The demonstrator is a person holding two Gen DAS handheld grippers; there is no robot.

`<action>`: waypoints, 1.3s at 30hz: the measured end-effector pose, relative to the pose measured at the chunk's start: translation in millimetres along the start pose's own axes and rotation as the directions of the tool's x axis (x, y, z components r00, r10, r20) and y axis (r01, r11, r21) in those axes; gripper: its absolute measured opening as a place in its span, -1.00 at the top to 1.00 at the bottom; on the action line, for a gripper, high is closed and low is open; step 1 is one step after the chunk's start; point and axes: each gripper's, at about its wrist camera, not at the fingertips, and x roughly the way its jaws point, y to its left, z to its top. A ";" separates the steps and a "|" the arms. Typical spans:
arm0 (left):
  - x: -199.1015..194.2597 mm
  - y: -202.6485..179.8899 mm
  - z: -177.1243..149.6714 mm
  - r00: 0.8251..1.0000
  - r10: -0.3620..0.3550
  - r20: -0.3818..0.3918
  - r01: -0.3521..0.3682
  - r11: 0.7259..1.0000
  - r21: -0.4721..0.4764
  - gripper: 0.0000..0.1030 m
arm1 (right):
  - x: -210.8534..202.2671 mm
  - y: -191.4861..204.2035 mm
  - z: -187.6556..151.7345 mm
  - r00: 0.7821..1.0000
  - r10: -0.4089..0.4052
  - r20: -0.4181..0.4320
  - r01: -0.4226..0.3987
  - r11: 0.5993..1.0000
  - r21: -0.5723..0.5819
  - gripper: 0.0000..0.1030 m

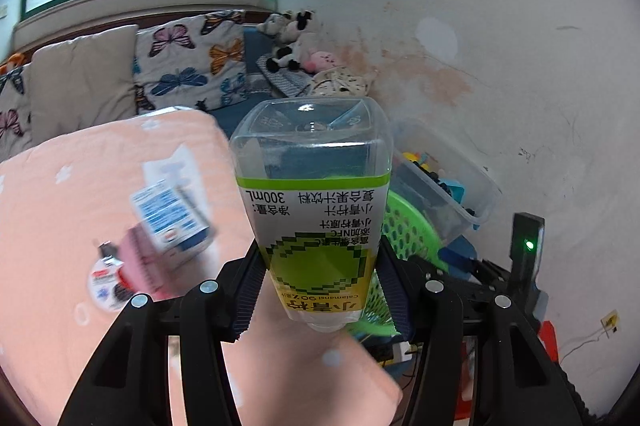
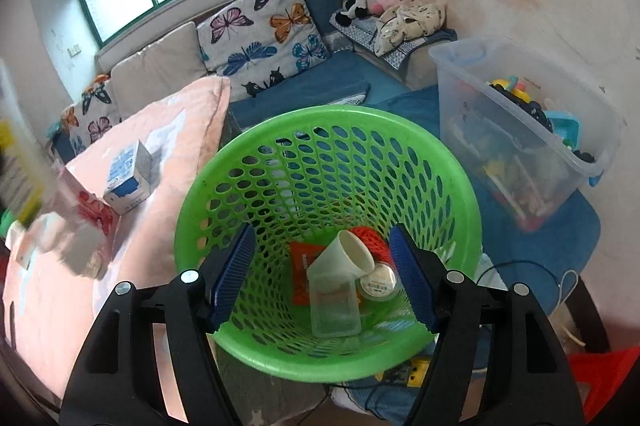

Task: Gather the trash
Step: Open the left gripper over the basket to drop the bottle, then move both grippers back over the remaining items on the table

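My left gripper [image 1: 320,274] is shut on a clear plastic juice bottle [image 1: 316,201] with a green and white label, held upside down above the pink blanket edge. The green mesh basket [image 2: 444,161] stands right below my right gripper [image 2: 324,266], which is open and empty over its mouth. Inside the basket lie a paper cup [image 2: 348,254], a clear plastic container [image 2: 334,306], an orange wrapper [image 2: 302,270], a red net and a round lid [image 2: 378,284]. The basket also shows in the left wrist view [image 1: 404,226], behind the bottle. A blue and white carton [image 2: 128,177] lies on the blanket.
The pink blanket [image 2: 52,298] covers a surface at left, with a red and white packet [image 2: 92,209] and the carton [image 1: 172,222] on it. A clear storage bin of toys [image 2: 520,129] stands right of the basket. A sofa with butterfly cushions [image 2: 264,25] is behind.
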 end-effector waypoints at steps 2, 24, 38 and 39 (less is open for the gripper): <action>14.7 -10.6 3.1 1.000 -0.009 -0.010 0.009 1.000 0.012 -0.02 | -6.6 -4.1 -2.2 1.000 0.007 0.011 -0.007 1.000 0.003 -0.37; 121.6 -49.2 -22.5 0.983 -0.023 -0.184 0.030 0.999 0.032 -0.17 | -35.0 -26.5 -32.0 0.999 0.008 0.047 -0.010 0.999 0.034 -0.40; 55.2 -24.7 -36.3 0.996 0.005 -0.084 -0.002 0.999 0.038 -0.19 | -47.3 1.3 -37.1 0.997 0.047 0.060 -0.046 0.999 -0.015 -0.40; 51.2 -21.0 -37.4 0.997 0.010 -0.081 -0.007 0.999 0.033 -0.19 | -47.7 5.5 -36.9 0.997 0.054 0.060 -0.053 0.998 -0.021 -0.40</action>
